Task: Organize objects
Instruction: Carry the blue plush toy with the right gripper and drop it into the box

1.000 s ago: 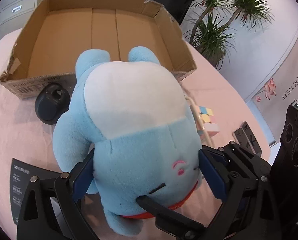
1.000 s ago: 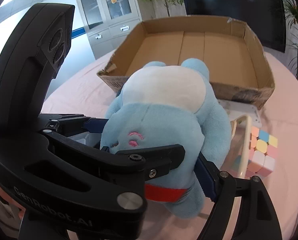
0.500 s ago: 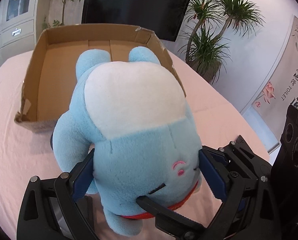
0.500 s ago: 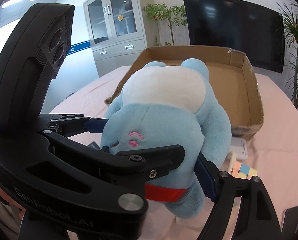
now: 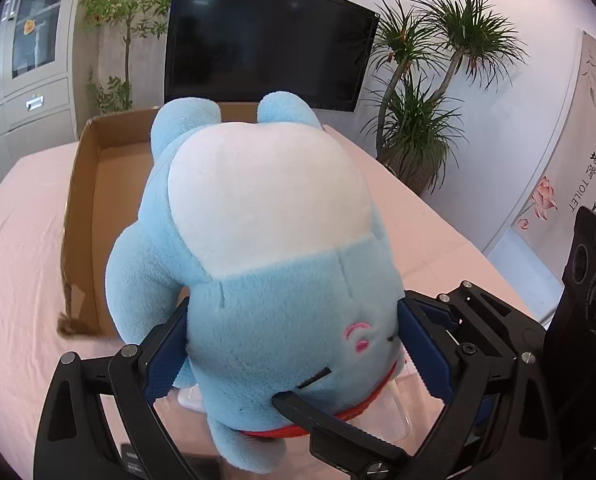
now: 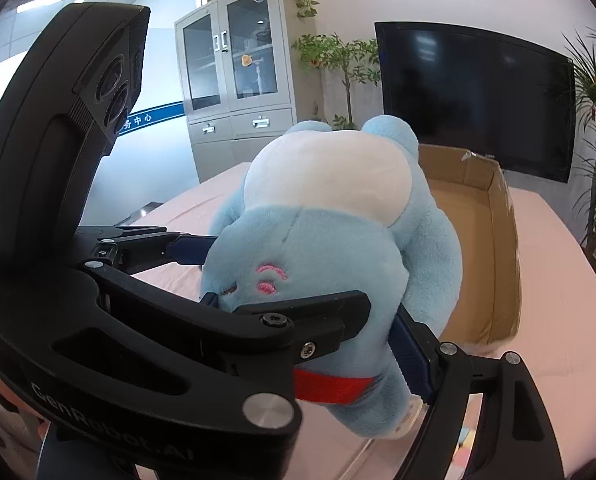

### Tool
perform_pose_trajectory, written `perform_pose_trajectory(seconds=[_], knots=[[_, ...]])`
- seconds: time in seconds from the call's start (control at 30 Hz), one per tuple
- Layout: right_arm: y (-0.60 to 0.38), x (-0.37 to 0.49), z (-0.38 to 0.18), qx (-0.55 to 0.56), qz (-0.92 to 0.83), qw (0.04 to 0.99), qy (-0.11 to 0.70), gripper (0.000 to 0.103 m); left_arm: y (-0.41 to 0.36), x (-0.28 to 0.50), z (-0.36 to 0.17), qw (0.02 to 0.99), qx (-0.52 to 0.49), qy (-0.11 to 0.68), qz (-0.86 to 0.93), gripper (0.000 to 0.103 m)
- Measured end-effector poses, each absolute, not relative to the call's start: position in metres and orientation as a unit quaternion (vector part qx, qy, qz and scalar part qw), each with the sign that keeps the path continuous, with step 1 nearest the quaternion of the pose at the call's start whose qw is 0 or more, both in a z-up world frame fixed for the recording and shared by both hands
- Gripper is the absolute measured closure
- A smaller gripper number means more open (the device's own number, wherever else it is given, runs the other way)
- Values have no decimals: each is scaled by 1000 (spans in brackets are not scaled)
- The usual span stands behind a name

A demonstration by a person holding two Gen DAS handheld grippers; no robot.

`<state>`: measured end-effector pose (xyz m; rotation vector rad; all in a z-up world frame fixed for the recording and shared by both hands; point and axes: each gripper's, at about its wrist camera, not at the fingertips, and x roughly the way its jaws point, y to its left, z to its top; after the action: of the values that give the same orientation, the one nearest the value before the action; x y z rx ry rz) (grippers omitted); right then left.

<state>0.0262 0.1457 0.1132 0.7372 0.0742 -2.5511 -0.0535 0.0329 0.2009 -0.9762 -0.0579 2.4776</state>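
Observation:
A blue plush toy [image 5: 266, 240] with a white belly and red collar hangs head-down, held in the air by both grippers. My left gripper [image 5: 294, 344] is shut on its head from both sides. My right gripper [image 6: 309, 312] is shut on the same toy [image 6: 337, 232] from the other side. An open cardboard box [image 5: 94, 200] lies on the pink table beyond the toy; it also shows in the right wrist view [image 6: 493, 240]. The toy hides much of the box.
A pink tablecloth [image 5: 22, 248] covers the table. A clear acrylic stand [image 5: 397, 408] sits below the toy. A black TV [image 5: 266, 40], potted plants [image 5: 421, 112] and grey cabinets [image 6: 238, 92] stand behind the table.
Both grippers have lifted the plush toy higher and tilted up. The box has dropped lower and farther in view. The cube and other table items have left the views.

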Motion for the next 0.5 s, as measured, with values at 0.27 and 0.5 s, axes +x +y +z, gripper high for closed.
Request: perform_pose_trajectory(seconds=[0.27, 0.5], knots=[[139, -15, 136, 248, -936, 248, 28, 22, 27, -86, 217, 230, -336, -5, 913, 7], [132, -57, 134, 254, -935, 246, 37, 22, 26, -124, 203, 230, -352, -12, 907, 7]])
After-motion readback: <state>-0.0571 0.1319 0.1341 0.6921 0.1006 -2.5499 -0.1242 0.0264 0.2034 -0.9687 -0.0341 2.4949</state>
